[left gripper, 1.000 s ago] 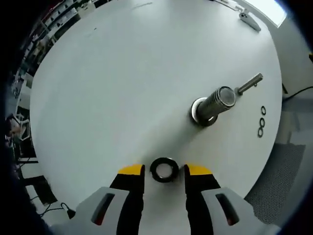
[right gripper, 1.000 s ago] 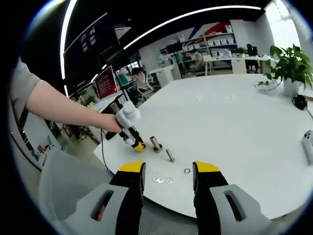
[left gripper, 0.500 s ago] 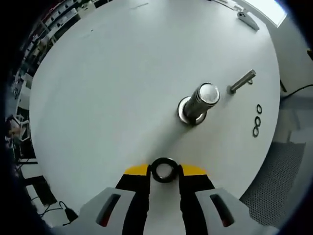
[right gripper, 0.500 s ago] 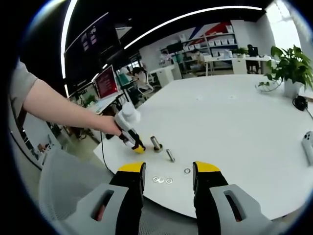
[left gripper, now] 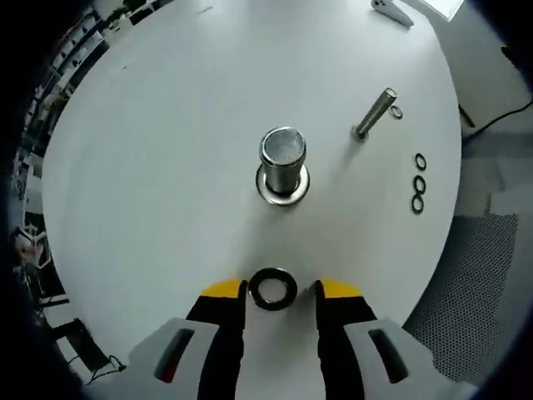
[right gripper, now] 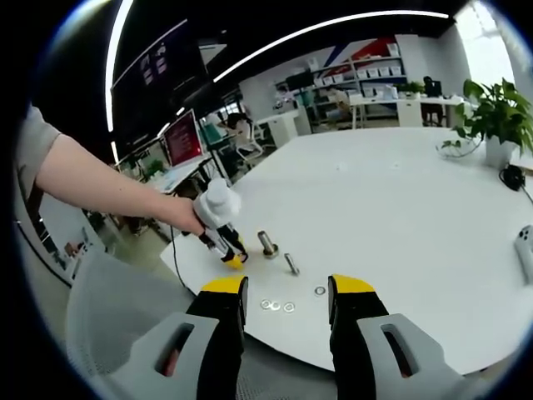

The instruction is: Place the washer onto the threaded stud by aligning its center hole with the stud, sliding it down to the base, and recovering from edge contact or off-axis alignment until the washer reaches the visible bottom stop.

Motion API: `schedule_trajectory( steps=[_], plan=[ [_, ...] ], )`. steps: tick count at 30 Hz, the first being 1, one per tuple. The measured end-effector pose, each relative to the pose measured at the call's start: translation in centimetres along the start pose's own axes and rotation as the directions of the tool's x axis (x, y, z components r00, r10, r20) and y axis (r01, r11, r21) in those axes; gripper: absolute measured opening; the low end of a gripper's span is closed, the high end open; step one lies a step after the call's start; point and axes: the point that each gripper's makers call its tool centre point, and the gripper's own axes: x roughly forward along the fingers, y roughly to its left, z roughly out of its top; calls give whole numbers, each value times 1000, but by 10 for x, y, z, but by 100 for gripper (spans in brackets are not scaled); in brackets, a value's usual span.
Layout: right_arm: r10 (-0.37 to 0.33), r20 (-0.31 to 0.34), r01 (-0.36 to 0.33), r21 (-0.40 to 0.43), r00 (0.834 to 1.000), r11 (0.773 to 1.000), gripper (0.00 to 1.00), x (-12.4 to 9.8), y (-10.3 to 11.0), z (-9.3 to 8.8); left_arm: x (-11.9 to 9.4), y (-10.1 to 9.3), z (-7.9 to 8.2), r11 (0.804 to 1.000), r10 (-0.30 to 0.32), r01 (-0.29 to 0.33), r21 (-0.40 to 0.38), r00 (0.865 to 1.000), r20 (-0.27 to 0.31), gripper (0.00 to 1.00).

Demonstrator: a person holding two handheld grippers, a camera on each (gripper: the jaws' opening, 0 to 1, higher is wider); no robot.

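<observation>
left tongs [left gripper: 282, 290] apart, washer [left gripper: 273, 288] between them (touching unclear); right tongs [right gripper: 287, 292] apart; stud [left gripper: 282, 163] upright.

the left claw [left gripper: 273, 290] points steeply down, its yellow-tipped jaws standing apart with a gap on each side of what lies between them. the right claw [right gripper: 286, 297] is held level and open, nothing between its jaws. in the right gripper view a bare forearm [right gripper: 108, 187] reaches in from the left, its hand [right gripper: 185, 218] wrapped around the left claw's handle.
</observation>
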Motion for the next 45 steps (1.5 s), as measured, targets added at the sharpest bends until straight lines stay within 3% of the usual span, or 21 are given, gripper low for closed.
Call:
schedule_trajectory(
  steps=[5, 7, 13, 17, 22, 25, 29, 36, 45],
  plan=[
    [3, 4, -3, 0, 1000, 1000, 41, 0, 0, 1, 1, 2, 0, 1000, 1, -2, 12, 1000, 31, 26],
    [2, 4, -2, 2, 1000, 1000, 41, 0, 0, 1, 1, 2, -5, 1000, 0, 0, 24, 1000, -12, 22],
    [6, 2, -6, -1, 1000, 1000, 41, 0, 1, 1, 2, 2, -5, 1000, 4, -4, 17, 1000, -4, 22],
    [8, 3, -8, 4, 1000, 1000, 41, 0, 1, 1, 2, 3, -4, 998, 4, -4, -65, 1000, 9, 22],
    [14, -4, -14, 6, 1000, 1000, 41, 1, 2, -1, 2, 3, -3, 998, 15, -15, -68, 1000, 6, 21],
    [12, 0, -12, 6, 1000, 1000, 41, 1, 1, 0, 2, 4, -4, 996, 22, -19, -87, 999, 32, 20],
    [13, -3, -13, 7, 1000, 1000, 41, 1, 1, 0, 1, 2, -4, 996, 35, -30, -86, 998, 61, 20],
    [8, -1, -8, 7, 1000, 1000, 40, 0, 0, 0, 1, 1, -3, 998, 29, -26, -56, 999, 42, 19],
    [4, 5, -4, 10, 1000, 1000, 40, 0, -1, 1, -3, 1, -2, 998, 16, -12, -64, 998, 65, 18]
  ],
)
